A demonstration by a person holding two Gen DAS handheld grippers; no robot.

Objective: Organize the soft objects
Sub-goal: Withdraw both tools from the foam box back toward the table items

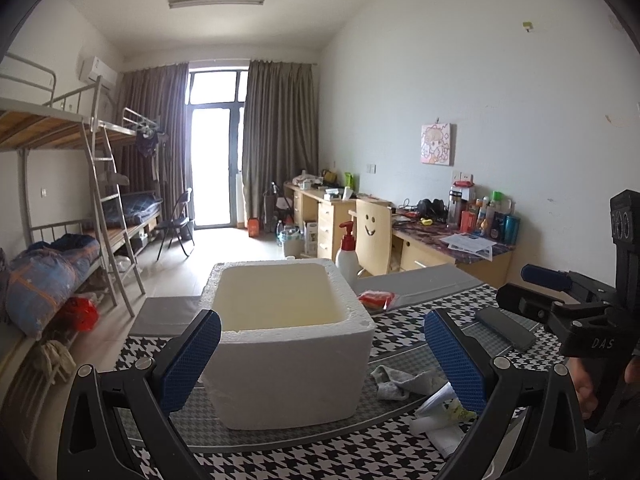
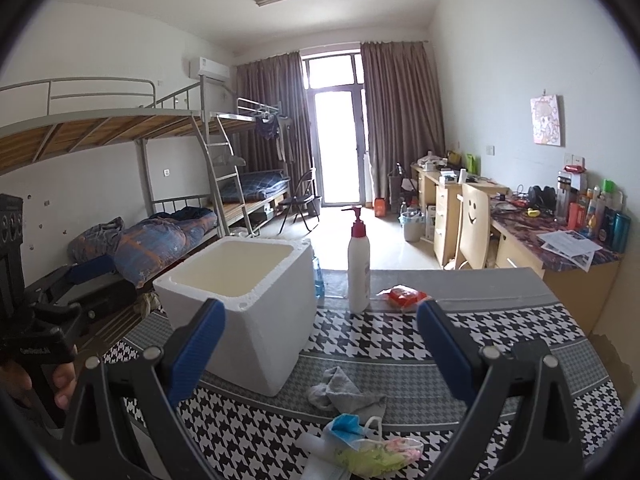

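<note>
Soft things lie scattered on the houndstooth-patterned surface (image 2: 500, 320): a crumpled grey sock (image 2: 344, 394), a blue face mask (image 2: 348, 426) and a yellow-green and pink crinkled packet (image 2: 380, 454), all close together at the near edge. The right gripper (image 2: 320, 352) hovers above them with its blue-padded fingers (image 2: 444, 352) spread wide and nothing between them; the sock sits just below the gap, the mask and packet nearer still. The left gripper (image 1: 322, 360) is likewise held wide apart and empty, its blue pads (image 1: 190, 360) framing the front of a white foam box (image 1: 288, 344). That box stands open on the surface, and no contents show in what can be seen of its pale inside. The sock lies just to the right of the box, apart from it. Further back, a white pump bottle (image 2: 359, 268) with a red top stands upright beside the box's far corner, and a red packet (image 2: 404, 296) lies flat near the bottle. A hand (image 2: 40, 384) grips the left tool's handle at the edge of the right wrist view.
</note>
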